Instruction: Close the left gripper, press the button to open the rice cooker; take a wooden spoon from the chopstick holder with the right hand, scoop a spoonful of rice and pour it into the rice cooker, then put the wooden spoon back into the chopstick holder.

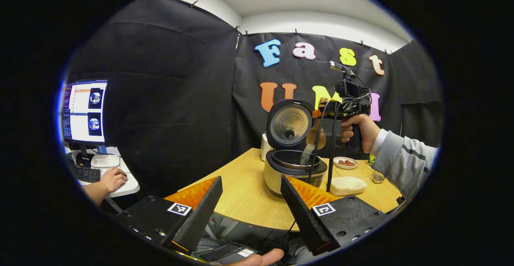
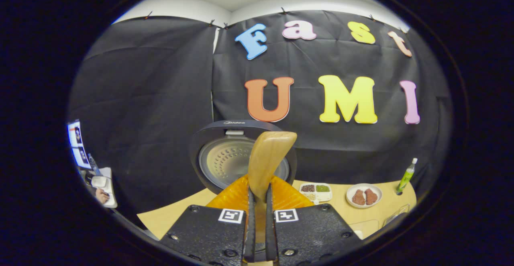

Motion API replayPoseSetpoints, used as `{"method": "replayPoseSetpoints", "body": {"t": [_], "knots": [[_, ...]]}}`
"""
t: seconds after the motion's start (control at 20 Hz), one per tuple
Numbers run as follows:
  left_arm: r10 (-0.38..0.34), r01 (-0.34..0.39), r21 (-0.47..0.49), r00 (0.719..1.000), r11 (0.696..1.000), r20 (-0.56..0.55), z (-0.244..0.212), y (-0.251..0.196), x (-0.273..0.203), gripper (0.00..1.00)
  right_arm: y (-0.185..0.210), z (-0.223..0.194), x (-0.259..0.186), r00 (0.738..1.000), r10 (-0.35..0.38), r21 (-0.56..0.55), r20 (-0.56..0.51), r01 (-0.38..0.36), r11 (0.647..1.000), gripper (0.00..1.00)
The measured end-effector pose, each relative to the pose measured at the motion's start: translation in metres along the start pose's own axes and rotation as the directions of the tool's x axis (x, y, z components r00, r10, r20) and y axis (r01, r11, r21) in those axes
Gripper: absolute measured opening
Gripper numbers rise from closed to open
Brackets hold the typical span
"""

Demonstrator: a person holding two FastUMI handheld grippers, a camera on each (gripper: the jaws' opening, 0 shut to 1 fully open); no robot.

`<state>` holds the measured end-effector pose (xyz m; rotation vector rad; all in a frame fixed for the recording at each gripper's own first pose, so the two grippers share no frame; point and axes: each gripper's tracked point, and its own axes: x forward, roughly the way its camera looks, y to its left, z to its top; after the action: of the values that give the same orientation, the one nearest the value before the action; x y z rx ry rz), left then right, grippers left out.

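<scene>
The cream rice cooker (image 1: 281, 175) stands on the wooden table with its lid (image 1: 289, 124) raised upright. A hand holds my right gripper (image 1: 323, 113) above and to the right of the pot. It is shut on the handle of the wooden spoon (image 1: 314, 136), which is tipped so that rice (image 1: 307, 153) streams down into the pot. In the right gripper view the spoon (image 2: 268, 157) rises between the shut fingers of my right gripper (image 2: 258, 197), with the lid (image 2: 225, 159) behind it. My left gripper (image 1: 251, 179) hangs open in front of the cooker, off the table's near edge, holding nothing.
A white lidded box (image 1: 347, 185) lies right of the cooker and a white container (image 1: 265, 145) stands behind it. A plate with reddish pieces (image 2: 363, 196), a divided tray (image 2: 317, 191) and a green bottle (image 2: 406, 174) sit at the back. A monitor (image 1: 84, 111) and another person's hand (image 1: 112, 179) are far left.
</scene>
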<state>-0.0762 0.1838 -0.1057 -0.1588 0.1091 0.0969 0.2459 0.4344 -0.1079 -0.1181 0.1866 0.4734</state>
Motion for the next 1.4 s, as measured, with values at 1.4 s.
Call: {"method": "replayPoseSetpoints", "body": {"t": [1.4], "knots": [[-0.045,0.038,0.065,0.993,0.997,0.108,0.049,-0.064,-0.017,0.94,-0.27,0.028,-0.116,0.941,-0.33,-0.031,0.074,0.333,0.943,0.17]]}}
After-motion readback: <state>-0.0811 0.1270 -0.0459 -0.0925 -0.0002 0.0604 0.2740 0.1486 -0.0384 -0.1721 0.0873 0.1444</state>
